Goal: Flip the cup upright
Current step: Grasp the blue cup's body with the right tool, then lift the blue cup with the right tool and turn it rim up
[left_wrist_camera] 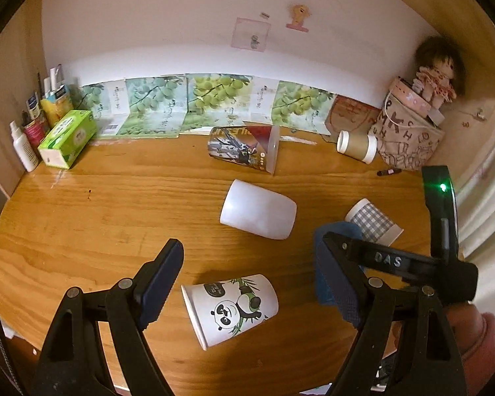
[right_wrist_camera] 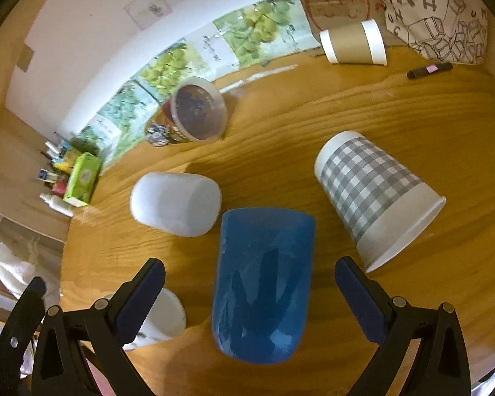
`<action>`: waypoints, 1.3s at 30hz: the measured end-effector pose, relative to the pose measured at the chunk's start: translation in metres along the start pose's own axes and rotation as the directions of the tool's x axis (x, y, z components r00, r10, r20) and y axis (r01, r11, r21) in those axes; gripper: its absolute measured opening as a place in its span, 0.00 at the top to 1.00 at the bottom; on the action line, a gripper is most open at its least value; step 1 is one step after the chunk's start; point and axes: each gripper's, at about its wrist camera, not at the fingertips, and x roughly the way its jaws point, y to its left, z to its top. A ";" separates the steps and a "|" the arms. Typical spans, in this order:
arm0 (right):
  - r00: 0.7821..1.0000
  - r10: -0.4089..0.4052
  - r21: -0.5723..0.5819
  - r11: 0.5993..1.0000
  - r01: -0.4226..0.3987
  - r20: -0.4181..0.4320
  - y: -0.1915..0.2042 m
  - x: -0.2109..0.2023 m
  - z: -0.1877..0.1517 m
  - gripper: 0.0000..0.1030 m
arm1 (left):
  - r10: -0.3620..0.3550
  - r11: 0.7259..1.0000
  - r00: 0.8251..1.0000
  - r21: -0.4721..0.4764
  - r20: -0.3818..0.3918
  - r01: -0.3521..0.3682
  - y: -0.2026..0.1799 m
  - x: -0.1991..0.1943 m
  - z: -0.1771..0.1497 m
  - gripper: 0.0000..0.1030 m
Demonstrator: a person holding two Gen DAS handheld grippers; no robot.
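Several cups lie on their sides on the wooden table [left_wrist_camera: 99, 204]. A panda paper cup [left_wrist_camera: 229, 308] lies between the fingers of my open left gripper [left_wrist_camera: 250, 280], below them. A blue plastic cup [right_wrist_camera: 264, 283] lies between the fingers of my open right gripper [right_wrist_camera: 250, 292], not gripped. A frosted white cup [left_wrist_camera: 257, 209] [right_wrist_camera: 175, 203], a grey checked paper cup [right_wrist_camera: 374, 194] [left_wrist_camera: 373, 222], a printed clear cup [left_wrist_camera: 244, 148] [right_wrist_camera: 189, 115] and a brown paper cup [left_wrist_camera: 356, 147] [right_wrist_camera: 353, 43] lie farther off. The right gripper's body [left_wrist_camera: 396, 260] shows in the left wrist view.
A green box [left_wrist_camera: 67, 138] and bottles [left_wrist_camera: 23, 147] stand at the back left. A printed bag [left_wrist_camera: 407, 135] with a doll [left_wrist_camera: 437, 72] stands at the back right, a dark marker [left_wrist_camera: 388, 172] beside it. Fruit-print cartons [left_wrist_camera: 198, 102] line the wall.
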 end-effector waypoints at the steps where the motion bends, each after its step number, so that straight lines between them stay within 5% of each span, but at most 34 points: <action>1: 1.000 -0.013 0.003 1.000 0.013 -0.002 0.000 0.003 0.002 0.00 | -0.003 1.000 1.000 0.007 -0.003 0.003 0.000 0.001 0.000 0.17; 9: 0.998 -0.067 0.024 0.997 0.068 -0.012 -0.002 0.018 0.013 0.03 | -0.033 0.998 0.998 0.058 -0.044 0.035 0.000 0.009 0.001 0.17; 17: 0.993 -0.100 0.000 0.995 0.100 -0.055 0.002 0.031 0.011 0.29 | -0.047 0.995 0.998 0.089 -0.045 0.051 -0.002 0.008 -0.001 0.17; 39: 0.994 0.036 -0.241 0.971 -0.010 0.104 0.017 -0.018 -0.023 0.29 | -0.048 0.999 0.999 -0.014 -0.025 0.048 -0.009 -0.010 -0.014 0.17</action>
